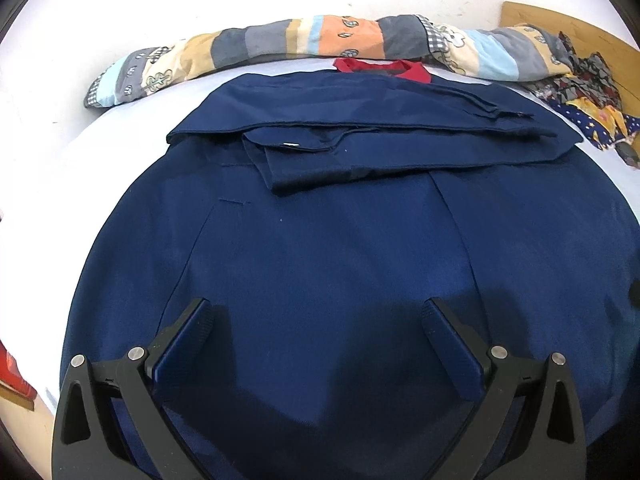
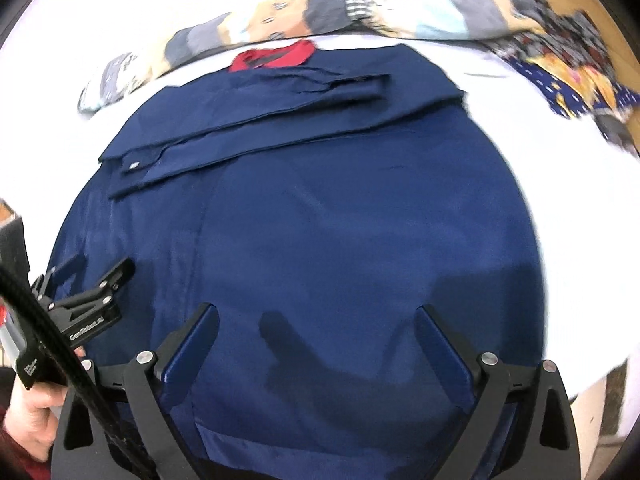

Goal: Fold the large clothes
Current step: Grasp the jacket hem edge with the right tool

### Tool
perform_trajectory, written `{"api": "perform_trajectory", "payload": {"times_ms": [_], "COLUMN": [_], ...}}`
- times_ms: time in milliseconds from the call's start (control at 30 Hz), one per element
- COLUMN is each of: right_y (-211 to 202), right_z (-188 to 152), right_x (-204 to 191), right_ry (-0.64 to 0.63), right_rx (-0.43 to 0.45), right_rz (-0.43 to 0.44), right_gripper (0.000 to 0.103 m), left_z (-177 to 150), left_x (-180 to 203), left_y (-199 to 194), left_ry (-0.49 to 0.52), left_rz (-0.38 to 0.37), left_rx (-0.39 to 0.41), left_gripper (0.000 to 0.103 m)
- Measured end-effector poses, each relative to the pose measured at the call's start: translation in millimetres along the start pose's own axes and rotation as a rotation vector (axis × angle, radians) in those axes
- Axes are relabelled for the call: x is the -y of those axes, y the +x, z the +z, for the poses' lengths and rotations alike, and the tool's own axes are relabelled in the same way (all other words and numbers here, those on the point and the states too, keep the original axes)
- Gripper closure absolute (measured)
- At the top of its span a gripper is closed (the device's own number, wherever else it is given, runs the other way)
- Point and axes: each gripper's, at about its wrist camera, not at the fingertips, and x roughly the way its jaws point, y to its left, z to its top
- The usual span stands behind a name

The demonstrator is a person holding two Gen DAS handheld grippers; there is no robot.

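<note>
A large navy blue garment (image 1: 340, 240) with a red collar (image 1: 384, 69) lies flat on a white bed. Both sleeves are folded across its upper part (image 1: 360, 136). My left gripper (image 1: 318, 308) is open and empty, hovering over the garment's lower part. My right gripper (image 2: 318, 314) is open and empty over the same lower part of the garment (image 2: 320, 220). The left gripper also shows in the right wrist view (image 2: 100, 284) at the left, over the garment's left edge, held by a hand.
A rolled patchwork quilt (image 1: 320, 44) lies along the far side of the bed. A patterned cloth (image 1: 588, 96) sits at the far right near a wooden headboard (image 1: 580, 28). White sheet (image 1: 60, 160) surrounds the garment.
</note>
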Motion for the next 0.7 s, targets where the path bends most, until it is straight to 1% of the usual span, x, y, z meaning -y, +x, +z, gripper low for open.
{"api": "perform_trajectory", "payload": {"times_ms": [100,167,233,300,433,533,567,633,700], "right_y": [-18.7,-31.1,-41.7,-49.1,-51.1,-46.1,-40.9,-33.8,-25.7], "right_z": [3.1,3.5,2.7,-1.2,-16.4,-28.3,-33.1,-36.8,-39.2], "right_x": [29.1,52.3,81.2,112.3,162.4,176.1,177.2,171.2,155.3], "right_ry": [0.068,0.118,0.191,0.285,0.466,0.555,0.583,0.584,0.545], "right_rx": [0.021,0.040,0.048,0.042,-0.004,-0.034,-0.058,-0.089,-0.127], "right_rz": [-0.004,-0.019,-0.030,-0.029,0.015,0.080,0.117,0.151,0.182], "right_gripper": [0.003,0.003,0.003,0.003,0.003,0.003,0.003,0.003,0.003], "left_z": [1.1,2.2,5.6,9.3,7.9,3.5,1.7,-0.9,-2.5], "left_x": [-7.9,-19.0,-36.1,-57.7,-102.8,-134.2,-143.8,-154.8,-159.4], "left_y": [-6.6,-14.5,-22.4,-29.2,-36.8,-39.6,-41.0,-45.5,-51.1], "left_ry": [0.004,-0.013,-0.052,-0.105,-0.207,-0.283,-0.304,-0.317,-0.301], "left_rz": [-0.023,-0.024,-0.036,-0.053,-0.072,-0.075,-0.083,-0.080,-0.066], "left_rx": [-0.021,-0.018,-0.016,-0.035,-0.091,-0.138,-0.152,-0.157,-0.156], "left_gripper": [0.000,0.000,0.000,0.000,0.000,0.000,0.000,0.000,0.000]}}
